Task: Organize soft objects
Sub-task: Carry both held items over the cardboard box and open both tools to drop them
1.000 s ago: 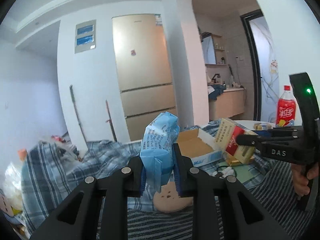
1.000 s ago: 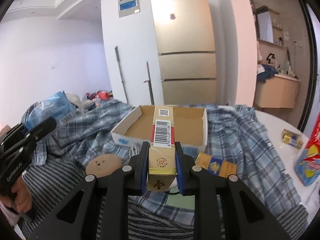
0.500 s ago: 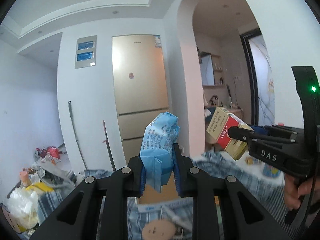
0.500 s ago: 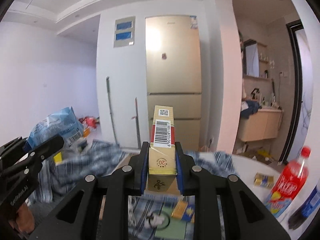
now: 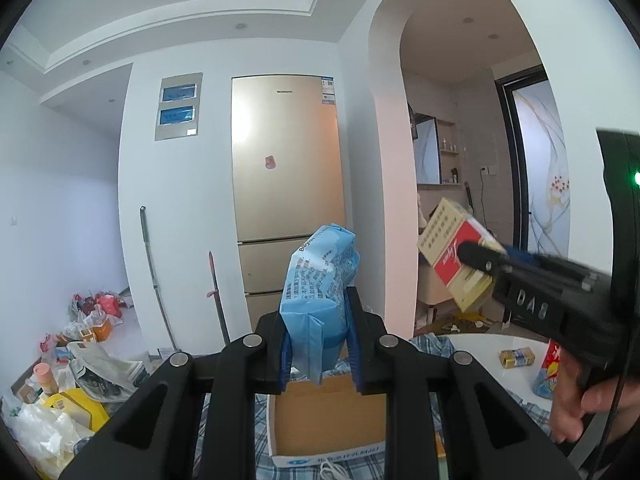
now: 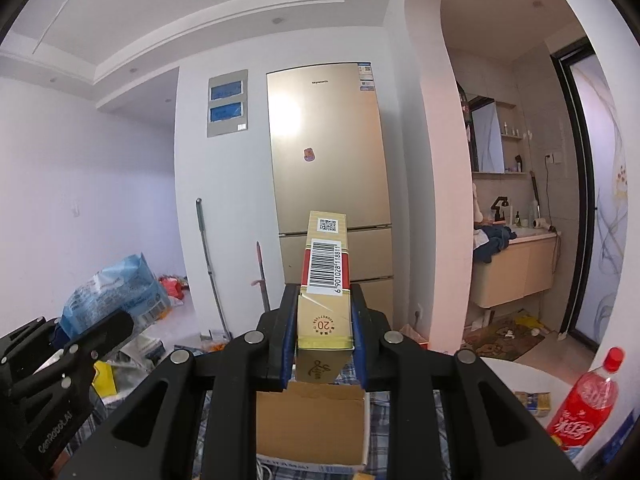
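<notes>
My left gripper (image 5: 318,340) is shut on a soft blue tissue pack (image 5: 320,280), held upright high above the table. My right gripper (image 6: 324,336) is shut on a long gold-and-red carton (image 6: 325,280) with a barcode on top. In the left wrist view the right gripper (image 5: 476,254) sits at the right, holding the carton (image 5: 454,254) tilted. In the right wrist view the left gripper (image 6: 100,332) sits at the lower left with the blue pack (image 6: 116,294). An open cardboard box (image 5: 328,420) lies below both on a plaid cloth (image 5: 436,346).
A round white table (image 6: 520,376) carries a red soda bottle (image 6: 586,396) and a small yellow packet (image 5: 517,358). A gold fridge (image 5: 288,184) stands ahead. Bags and clutter (image 5: 72,368) cover the floor at left. A hand (image 5: 576,404) grips the right tool.
Both grippers have risen with their loads. The table and box have dropped toward the bottom of both views, and the right gripper's carton now sits higher against the archway.
</notes>
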Demonstrator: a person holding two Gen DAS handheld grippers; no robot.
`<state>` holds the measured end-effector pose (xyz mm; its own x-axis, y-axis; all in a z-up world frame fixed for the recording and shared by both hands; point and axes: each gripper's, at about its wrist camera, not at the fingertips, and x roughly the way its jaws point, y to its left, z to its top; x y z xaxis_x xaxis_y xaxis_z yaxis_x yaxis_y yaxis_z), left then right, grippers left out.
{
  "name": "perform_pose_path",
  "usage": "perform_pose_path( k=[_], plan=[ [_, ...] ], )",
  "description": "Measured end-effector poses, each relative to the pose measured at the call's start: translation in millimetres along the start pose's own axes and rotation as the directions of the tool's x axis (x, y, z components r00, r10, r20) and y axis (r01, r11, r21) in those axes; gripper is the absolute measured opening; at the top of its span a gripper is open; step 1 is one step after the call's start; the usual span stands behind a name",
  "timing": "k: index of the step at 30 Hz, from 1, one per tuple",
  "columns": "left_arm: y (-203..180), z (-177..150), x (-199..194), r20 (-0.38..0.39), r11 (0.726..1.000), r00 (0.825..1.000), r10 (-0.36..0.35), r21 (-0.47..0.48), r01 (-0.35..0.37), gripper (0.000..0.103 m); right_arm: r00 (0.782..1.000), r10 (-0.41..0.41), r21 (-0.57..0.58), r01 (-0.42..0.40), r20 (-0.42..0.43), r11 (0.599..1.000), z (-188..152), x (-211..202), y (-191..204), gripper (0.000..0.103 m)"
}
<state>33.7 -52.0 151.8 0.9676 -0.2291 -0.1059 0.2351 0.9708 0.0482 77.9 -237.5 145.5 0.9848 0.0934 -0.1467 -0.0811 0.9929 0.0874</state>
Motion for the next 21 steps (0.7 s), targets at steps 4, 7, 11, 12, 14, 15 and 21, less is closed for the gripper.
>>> perform_pose_path(
  k=[4, 7, 11, 12, 14, 15, 21],
  plan=[
    [0.9, -8.5, 14.7, -0.019, 1.0, 1.0, 0.004, -0.006, -0.004, 0.024, 1.0, 0.02, 0.012, -0.019, -0.014, 1.0, -14.9, 12.0, -2.9, 0.023],
    [5.8, -16.5, 27.1, -0.035, 1.0, 0.999, -0.002, -0.02, 0.001, 0.024, 0.999, 0.014, 0.009, -0.013, -0.032, 1.0, -27.2, 21.6, -5.0, 0.023],
    [13.4, -28.9, 48.0, -0.047, 0.999, 0.999, -0.024, -0.03, 0.022, 0.024, 0.998, 0.016, -0.005, -0.016, -0.068, 1.0, -41.1, 40.6, -6.3, 0.023],
    [16.4, -34.8, 56.2, -0.058, 0.999, 0.998, -0.034, -0.038, 0.032, 0.024, 0.997, 0.013, -0.006, -0.013, -0.074, 1.0, -45.5, 44.0, -6.3, 0.023],
    [20.3, -45.5, 69.7, -0.08, 0.998, 0.996, -0.039, -0.045, 0.035, 0.024, 0.995, 0.007, -0.012, -0.009, -0.099, 1.0, -55.6, 55.2, -6.5, 0.023],
    [21.8, -49.6, 75.3, -0.09, 0.998, 0.995, -0.035, -0.046, 0.031, 0.024, 0.994, 0.008, -0.012, -0.009, -0.113, 1.0, -59.8, 60.8, -7.0, 0.023],
    [24.4, -83.4, 124.4, -0.217, 1.0, 0.976, 0.004, -0.021, -0.009, 0.024, 0.98, -0.009, -0.042, 0.0, -0.2, 0.999, -92.4, 92.5, -5.4, 0.023]
  ],
)
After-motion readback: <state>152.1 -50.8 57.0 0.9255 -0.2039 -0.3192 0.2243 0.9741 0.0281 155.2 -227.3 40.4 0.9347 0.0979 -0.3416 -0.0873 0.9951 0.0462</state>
